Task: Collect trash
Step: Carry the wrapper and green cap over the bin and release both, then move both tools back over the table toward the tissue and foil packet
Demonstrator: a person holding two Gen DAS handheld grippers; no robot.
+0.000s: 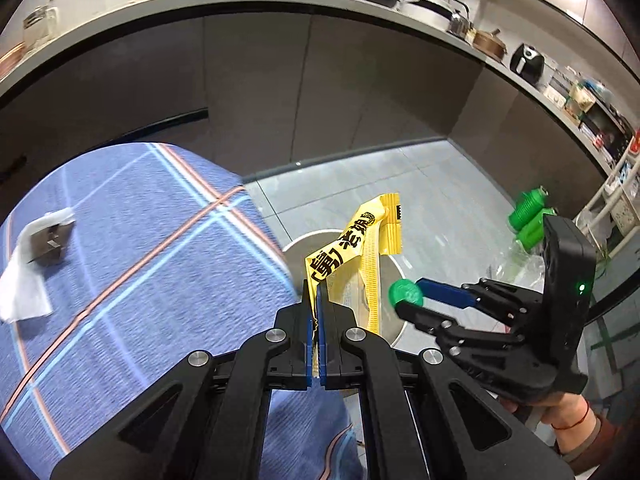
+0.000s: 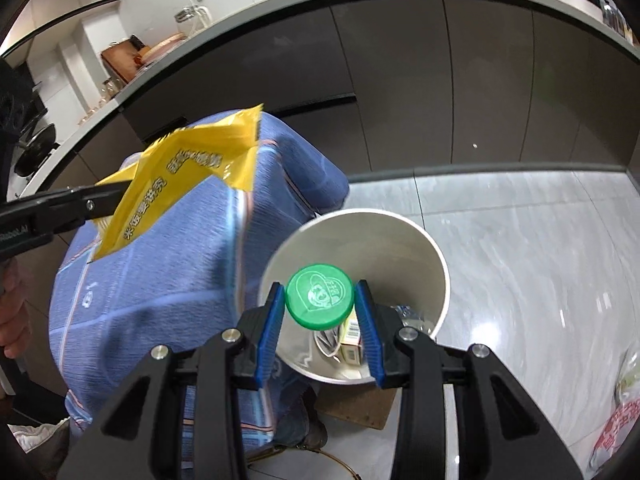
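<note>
Yellow wrapper (image 1: 356, 256) lengthwise, pointing up-forward

Yellow wrapper (image 1: 360, 240), green cap (image 2: 320, 295), blue plaid tablecloth (image 1: 160, 260)

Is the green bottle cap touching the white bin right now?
Apart. The right wrist view shows the green bottle cap pinched in the right gripper, above the white bin's opening.

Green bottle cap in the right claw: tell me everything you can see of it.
The green bottle cap is a round, plastic-looking screw cap with a pale heart-shaped emblem printed on its flat top. The right claw holds it edge to edge between its blue pads, top face toward the camera. It hangs in the air above the open mouth of the white bin, touching only the pads. The left wrist view shows it side-on, clear of the yellow wrapper.
</note>
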